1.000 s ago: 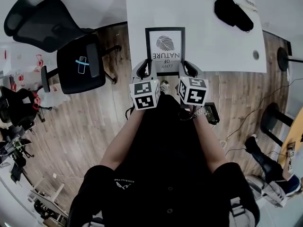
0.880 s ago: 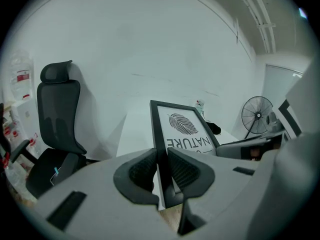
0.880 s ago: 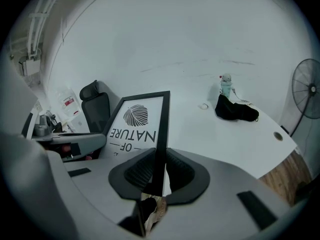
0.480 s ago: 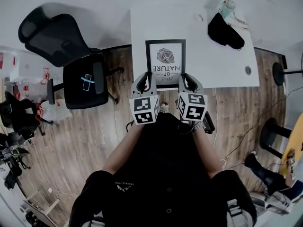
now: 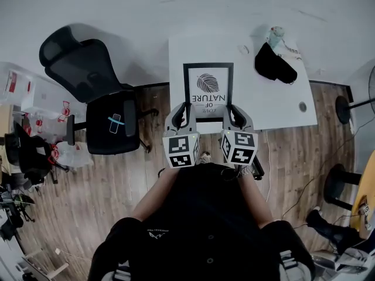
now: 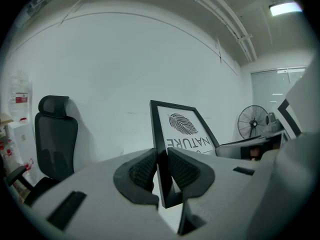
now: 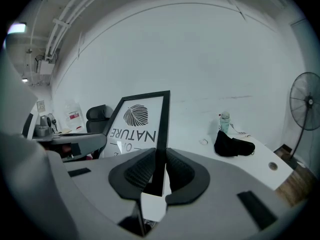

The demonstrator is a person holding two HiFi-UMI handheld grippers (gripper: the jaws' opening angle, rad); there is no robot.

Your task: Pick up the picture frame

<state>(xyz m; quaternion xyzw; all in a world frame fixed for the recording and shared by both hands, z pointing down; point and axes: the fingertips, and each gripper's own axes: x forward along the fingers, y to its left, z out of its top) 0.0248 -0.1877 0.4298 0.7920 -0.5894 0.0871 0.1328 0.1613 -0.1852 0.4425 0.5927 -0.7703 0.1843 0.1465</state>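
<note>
Black-rimmed picture frame (image 5: 208, 91) now sits higher than a second ago, clear of the white table (image 5: 275, 107). The left gripper (image 5: 180, 111) and right gripper (image 5: 233, 111) each have their jaws clamped on a side rail, so the pickup looks essentially done.

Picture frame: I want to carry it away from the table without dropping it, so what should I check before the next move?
1. Left gripper clamps the left edge of the picture frame: ok.
2. Right gripper clamps its right edge: ok.
3. Frame held evenly, not skewed between the grippers: ok.
4. Black bag and bottle on the table apart from the frame: ok.
5. Frame's near edge clear of the table: cannot tell, the grippers hide it.
</note>
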